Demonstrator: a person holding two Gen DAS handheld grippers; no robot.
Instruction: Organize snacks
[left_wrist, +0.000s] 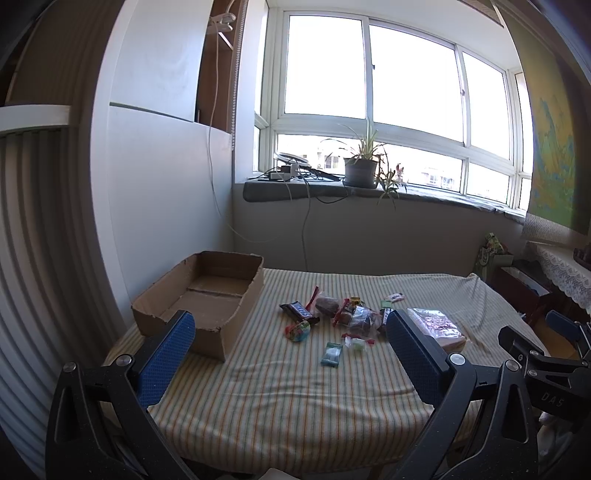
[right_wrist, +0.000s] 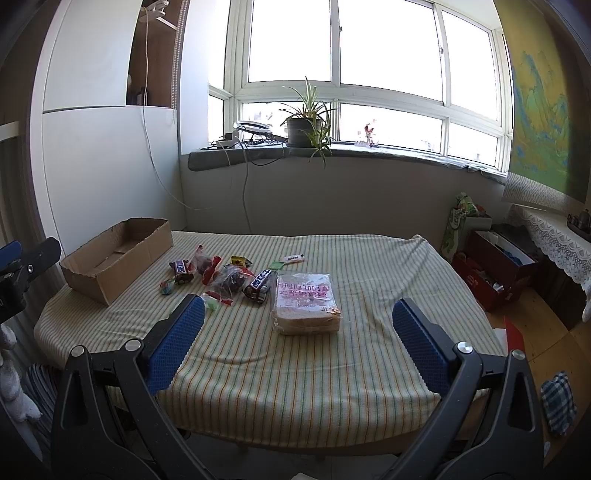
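Observation:
An empty cardboard box (left_wrist: 207, 299) (right_wrist: 114, 254) stands at the table's far left. Several small snacks lie scattered mid-table: a dark chocolate bar (left_wrist: 300, 309) (right_wrist: 181, 271), a second bar (right_wrist: 259, 283), clear bags of brown pieces (left_wrist: 364, 318) (right_wrist: 232, 280), a teal packet (left_wrist: 331, 353) and a round sweet (left_wrist: 298, 329). A wrapped loaf of sliced bread (right_wrist: 306, 302) (left_wrist: 437, 325) lies to their right. My left gripper (left_wrist: 290, 328) hovers open short of the snacks. My right gripper (right_wrist: 298, 317) is open too, short of the bread. Both hold nothing.
A striped cloth (right_wrist: 295, 373) covers the table. Behind it a windowsill (right_wrist: 332, 151) carries a potted plant (right_wrist: 304, 125) and cables. Boxes and bags (right_wrist: 491, 258) sit on the floor at right. The other gripper shows at the frame edge (left_wrist: 546, 365) (right_wrist: 22, 269).

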